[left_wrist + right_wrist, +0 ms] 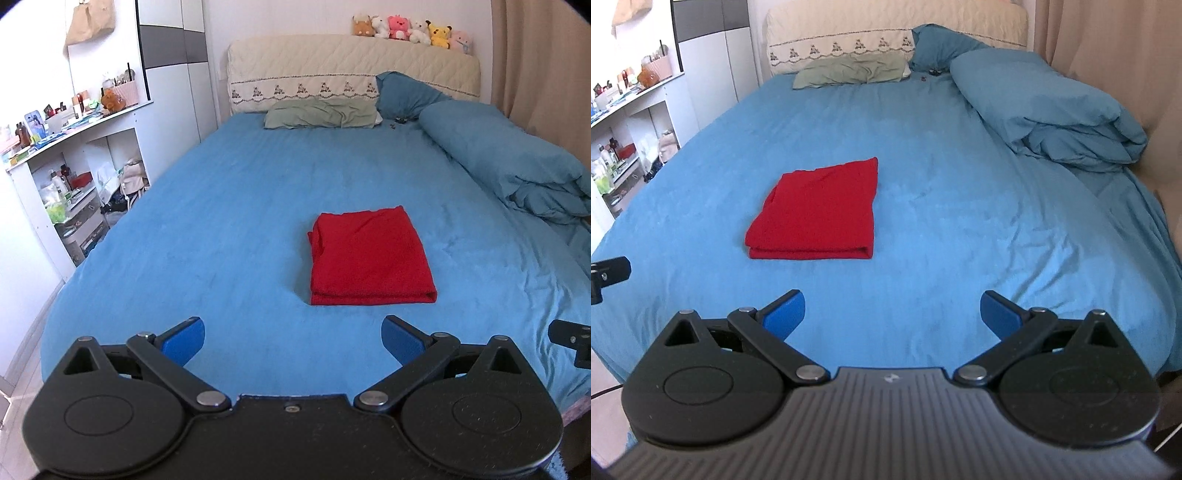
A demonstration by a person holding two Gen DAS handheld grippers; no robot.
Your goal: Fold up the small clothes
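A red garment (369,258) lies folded into a neat rectangle on the blue bed sheet (221,229); it also shows in the right wrist view (816,212). My left gripper (292,338) is open and empty, held above the bed's near edge, short of the garment and a little to its left. My right gripper (892,314) is open and empty, near the bed's front edge, to the right of the garment. Neither gripper touches the cloth.
A rolled blue duvet (517,166) lies along the bed's right side. A green pillow (321,112) and a blue pillow (402,92) sit by the headboard (332,70). White shelves (74,166) with clutter stand left. A curtain (543,62) hangs right.
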